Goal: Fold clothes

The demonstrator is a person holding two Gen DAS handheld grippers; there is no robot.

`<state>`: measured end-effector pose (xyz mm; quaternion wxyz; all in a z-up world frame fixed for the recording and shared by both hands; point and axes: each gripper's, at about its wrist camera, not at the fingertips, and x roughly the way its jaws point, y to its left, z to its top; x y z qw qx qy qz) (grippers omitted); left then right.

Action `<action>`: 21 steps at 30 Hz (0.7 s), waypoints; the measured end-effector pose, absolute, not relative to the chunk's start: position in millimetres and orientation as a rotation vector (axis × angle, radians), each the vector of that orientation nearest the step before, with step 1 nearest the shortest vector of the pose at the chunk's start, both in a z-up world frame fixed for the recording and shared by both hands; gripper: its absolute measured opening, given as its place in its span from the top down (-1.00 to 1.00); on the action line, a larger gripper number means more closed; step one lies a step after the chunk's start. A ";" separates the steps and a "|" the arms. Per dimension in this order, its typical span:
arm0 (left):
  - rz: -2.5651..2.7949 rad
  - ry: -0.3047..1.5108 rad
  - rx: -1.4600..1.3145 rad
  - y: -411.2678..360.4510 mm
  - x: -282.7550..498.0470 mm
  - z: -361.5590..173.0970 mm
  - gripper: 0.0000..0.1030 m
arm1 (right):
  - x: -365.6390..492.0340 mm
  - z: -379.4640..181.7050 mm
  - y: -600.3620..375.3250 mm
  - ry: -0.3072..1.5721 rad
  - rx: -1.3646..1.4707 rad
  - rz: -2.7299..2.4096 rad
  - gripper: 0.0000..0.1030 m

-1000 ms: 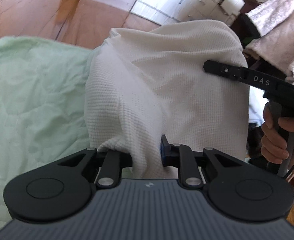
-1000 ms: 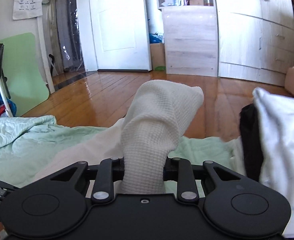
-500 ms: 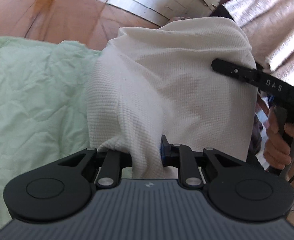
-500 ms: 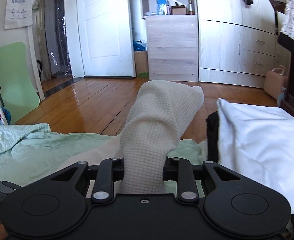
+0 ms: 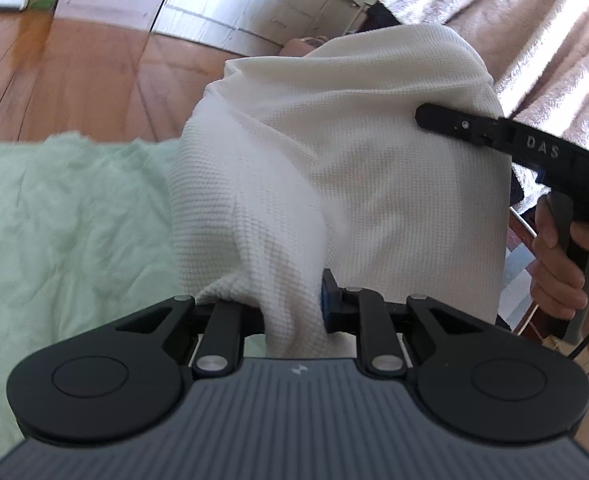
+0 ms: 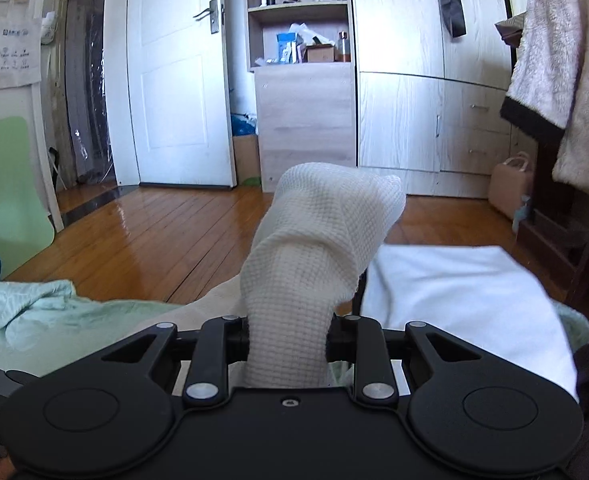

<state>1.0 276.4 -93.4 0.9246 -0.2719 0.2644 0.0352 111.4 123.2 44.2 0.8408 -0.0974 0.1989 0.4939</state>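
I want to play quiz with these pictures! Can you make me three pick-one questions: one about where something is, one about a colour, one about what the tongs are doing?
1. Where is the folded white cloth?
A. right of the waffle garment
B. on the floor
C. on the shelf

2. What colour is the bed sheet?
A. red
B. pale green
C. black

3. The left tongs are
A. wide open
B. empty
C. shut on the waffle garment

Answers: 1 A, it lies to its right; 2 B, the sheet is minty; 3 C, fabric is bunched between the fingers.
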 end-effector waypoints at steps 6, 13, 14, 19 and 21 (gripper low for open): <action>0.025 0.522 -0.381 273.9 40.5 -51.1 0.67 | 142.5 77.2 122.8 0.381 -0.199 1.020 0.45; -0.077 0.512 -0.215 287.4 145.4 26.0 0.67 | 232.5 143.2 137.7 0.303 -0.226 0.903 0.43; -0.099 0.543 -0.213 289.6 170.0 29.5 0.67 | 251.9 144.8 141.3 0.319 -0.240 0.895 0.39; -0.094 0.729 -0.451 304.9 258.2 -28.3 0.63 | 351.3 96.4 142.7 0.536 -0.184 0.806 0.14; -0.055 0.779 -0.514 304.8 274.1 -65.5 0.61 | 381.8 59.9 131.7 0.666 -0.140 0.663 0.13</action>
